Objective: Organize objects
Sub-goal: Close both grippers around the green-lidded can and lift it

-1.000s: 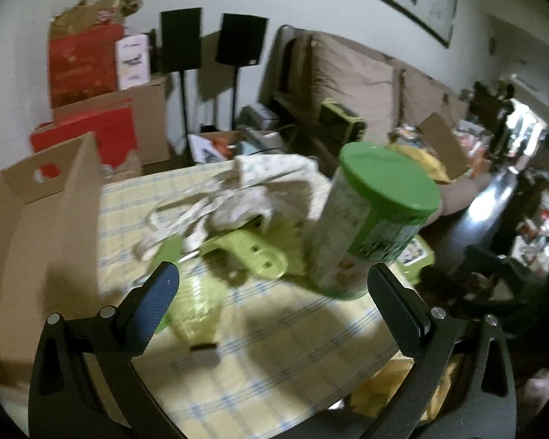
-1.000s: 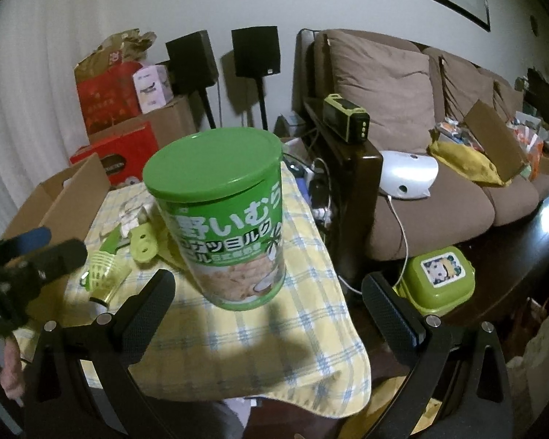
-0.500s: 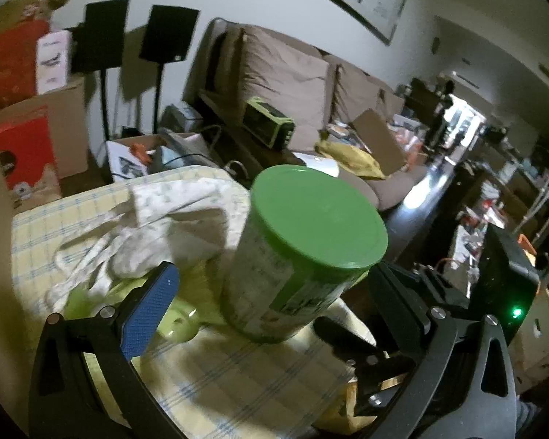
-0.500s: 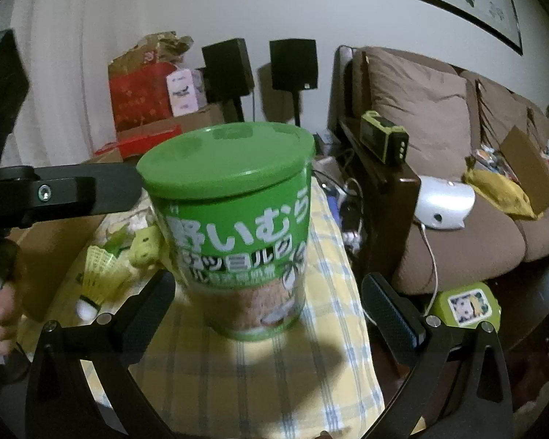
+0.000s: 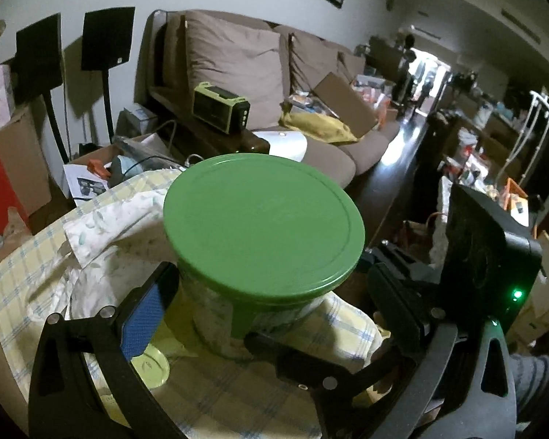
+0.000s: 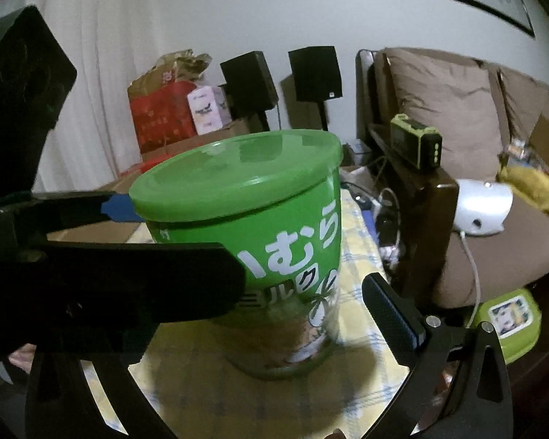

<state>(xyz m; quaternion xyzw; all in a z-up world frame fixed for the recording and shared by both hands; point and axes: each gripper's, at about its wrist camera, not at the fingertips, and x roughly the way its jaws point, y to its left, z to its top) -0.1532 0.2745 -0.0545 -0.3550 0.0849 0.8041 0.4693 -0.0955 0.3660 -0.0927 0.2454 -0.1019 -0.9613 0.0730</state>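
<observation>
A green tin with a green plastic lid (image 5: 263, 219) stands upright on the yellow checked tablecloth (image 5: 216, 398). It also shows in the right wrist view (image 6: 271, 256), with white Japanese lettering. My left gripper (image 5: 274, 303) is open, its fingers on either side of the tin just below the lid. My right gripper (image 6: 274, 314) is open and faces the tin from the other side. The left gripper's black arm crosses in front and hides my right gripper's left finger. Whether any finger touches the tin I cannot tell.
A white patterned cloth (image 5: 102, 226) lies crumpled behind the tin, with a light green plastic piece (image 5: 153, 366) near it. A brown sofa (image 6: 468, 168) and dark side table (image 6: 417, 219) stand close to the table's right edge. Boxes and speakers (image 6: 314, 73) line the wall.
Both grippers have moved in on the tin from opposite sides. The left one swung right and now straddles it below the lid; its arm now crosses the right wrist view.
</observation>
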